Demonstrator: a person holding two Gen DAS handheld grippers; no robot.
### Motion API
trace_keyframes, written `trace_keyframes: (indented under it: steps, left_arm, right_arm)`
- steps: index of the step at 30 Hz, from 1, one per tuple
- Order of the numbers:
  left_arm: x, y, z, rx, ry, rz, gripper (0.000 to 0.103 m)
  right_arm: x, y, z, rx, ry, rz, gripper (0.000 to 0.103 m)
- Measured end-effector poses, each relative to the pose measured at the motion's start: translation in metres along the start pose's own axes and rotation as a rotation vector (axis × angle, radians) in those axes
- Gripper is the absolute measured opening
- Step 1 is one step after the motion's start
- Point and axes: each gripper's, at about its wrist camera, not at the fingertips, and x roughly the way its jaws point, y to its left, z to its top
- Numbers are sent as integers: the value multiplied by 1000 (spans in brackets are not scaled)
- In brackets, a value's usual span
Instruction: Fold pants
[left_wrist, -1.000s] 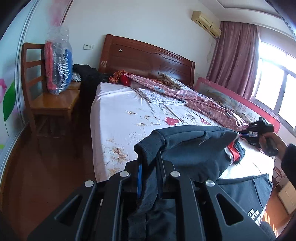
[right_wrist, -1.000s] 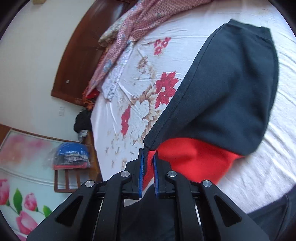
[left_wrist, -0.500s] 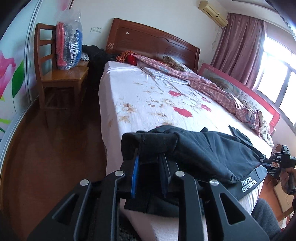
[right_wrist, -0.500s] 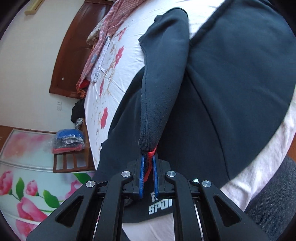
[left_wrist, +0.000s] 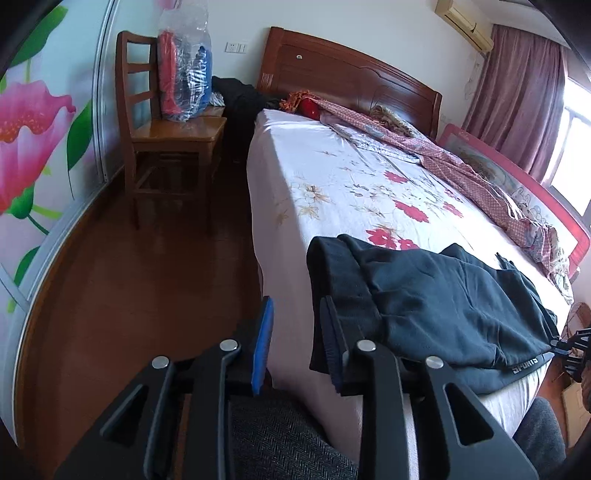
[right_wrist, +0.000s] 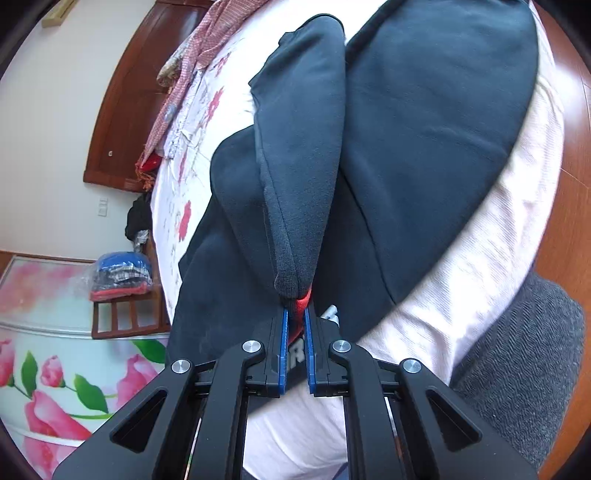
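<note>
Right wrist: pants (right_wrist: 406, 122) cuff pinched in right tongs (right_wrist: 294, 321).

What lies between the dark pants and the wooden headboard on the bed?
In the left wrist view, bare floral sheet lies between the pants and the headboard, with a red patterned cloth bunched nearer the headboard.

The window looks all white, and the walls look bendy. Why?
Left wrist view: daylight overexposes the window, and the fisheye lens curves the wardrobe. Right wrist view: the headboard bows too, and the bed edge is slightly blurred.
</note>
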Motion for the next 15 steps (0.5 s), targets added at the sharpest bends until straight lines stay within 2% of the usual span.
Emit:
trace_keyframes:
  steps: [2,5,8,10,11,13,14,15]
  left_arm:
    - [-6,-15,6,52,-20,-4,46]
    - [-12,-51,17,129,-47,-71,72]
    - [-1,-99,21,193,0,-227,98]
    - [21,-135,17,278,57,-290,98]
    - [37,-154,14,319,86,-308,98]
    - [64,-181,8,353,141,-353,98]
    - [77,-195,2,361,191,-412,98]
    - [88,-205,-2,378,227,-435,98]
  right_arm:
    - [3,-10,-2,12,13,-13,7]
    - [16,-21,1,13,32,-55,7]
    - [24,-16,2,-31,58,-96,9]
    - [20,-5,1,-83,74,-134,10]
    - [17,0,0,-107,74,-157,16]
    - [3,8,-1,-150,48,-223,21]
    - [-7,13,-1,-183,23,-246,21]
    - [-18,19,1,-211,-15,-269,21]
